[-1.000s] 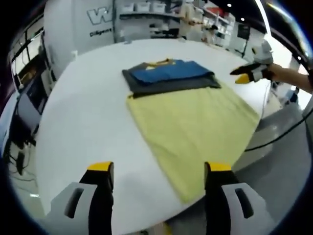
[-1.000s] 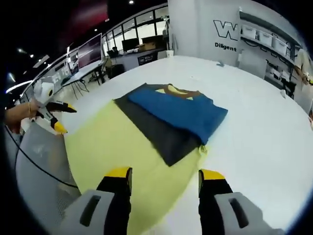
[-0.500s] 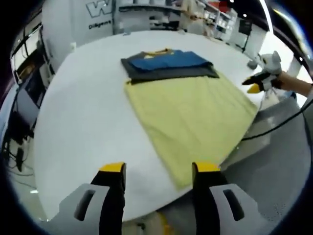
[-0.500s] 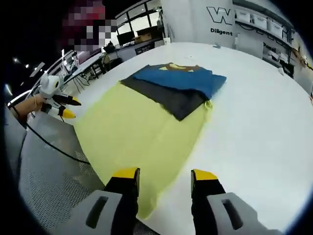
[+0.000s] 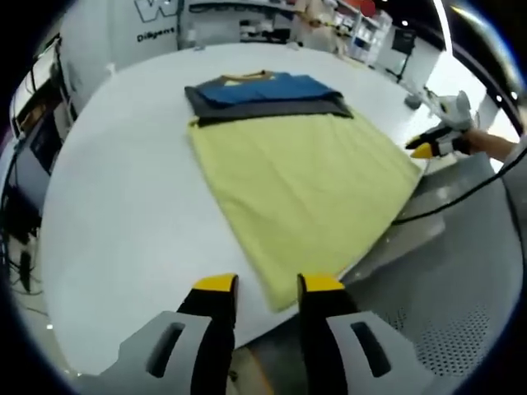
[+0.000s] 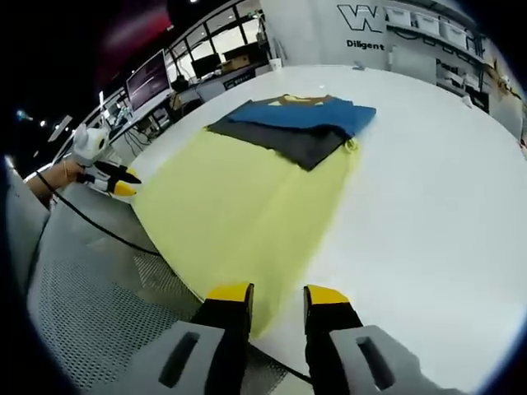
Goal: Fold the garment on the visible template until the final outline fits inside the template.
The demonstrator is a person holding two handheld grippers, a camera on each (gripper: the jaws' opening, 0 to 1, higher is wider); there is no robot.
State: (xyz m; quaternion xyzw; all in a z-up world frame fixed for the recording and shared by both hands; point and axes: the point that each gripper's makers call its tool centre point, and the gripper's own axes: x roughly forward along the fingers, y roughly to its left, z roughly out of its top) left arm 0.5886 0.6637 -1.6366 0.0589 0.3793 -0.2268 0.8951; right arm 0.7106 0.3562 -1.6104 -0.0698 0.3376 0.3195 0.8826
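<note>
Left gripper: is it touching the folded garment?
Apart. In the left gripper view, the left gripper sits by the yellow template's near edge, the folded garment at its far end.

One round white surface (image 5: 107, 214) carries one yellow template sheet (image 5: 305, 181) and one folded garment (image 5: 263, 90), blue over dark grey, lying at the sheet's end farthest from the grippers. Two grippers: the left gripper (image 5: 268, 284) and the right gripper (image 6: 276, 292), each with two yellow-tipped jaws. One black cable (image 6: 99, 230) trails near the surface's edge.
</note>
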